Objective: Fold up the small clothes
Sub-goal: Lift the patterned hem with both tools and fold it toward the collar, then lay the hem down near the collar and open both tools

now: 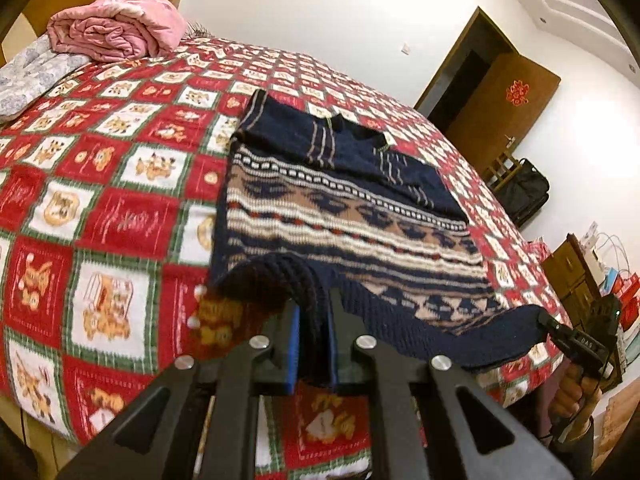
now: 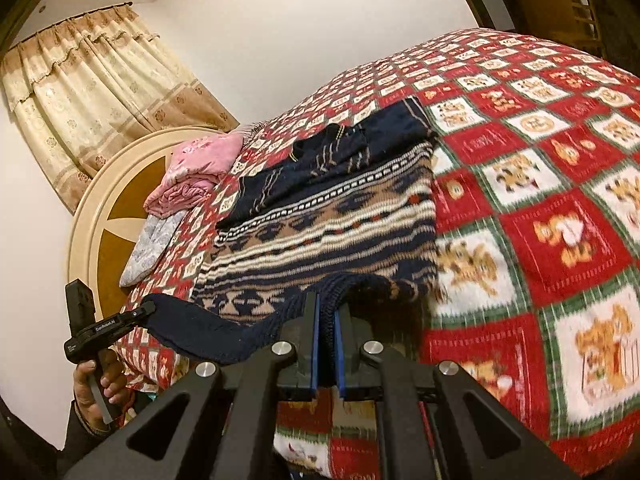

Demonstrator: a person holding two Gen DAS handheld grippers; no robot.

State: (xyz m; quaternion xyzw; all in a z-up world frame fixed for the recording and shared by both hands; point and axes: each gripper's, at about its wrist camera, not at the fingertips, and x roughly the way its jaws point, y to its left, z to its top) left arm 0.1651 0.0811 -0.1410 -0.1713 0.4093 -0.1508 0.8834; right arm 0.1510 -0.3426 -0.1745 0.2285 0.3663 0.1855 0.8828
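**Lifting the hem for the fold**

Gripping the sweater (image 1: 344, 216) by its dark bottom hem, both tongs are clamped on the knit: the left tongs (image 1: 314, 344) at one corner, the right tongs (image 2: 327, 340) at the other. The sweater lies flat on the bed (image 1: 100, 184), sleeves already folded in across the chest, hem raised off the quilt. This looks like the bottom-to-top fold. Next, I judge, both corners should travel together toward the collar, kept level so the hem lands square. No containers are in view.
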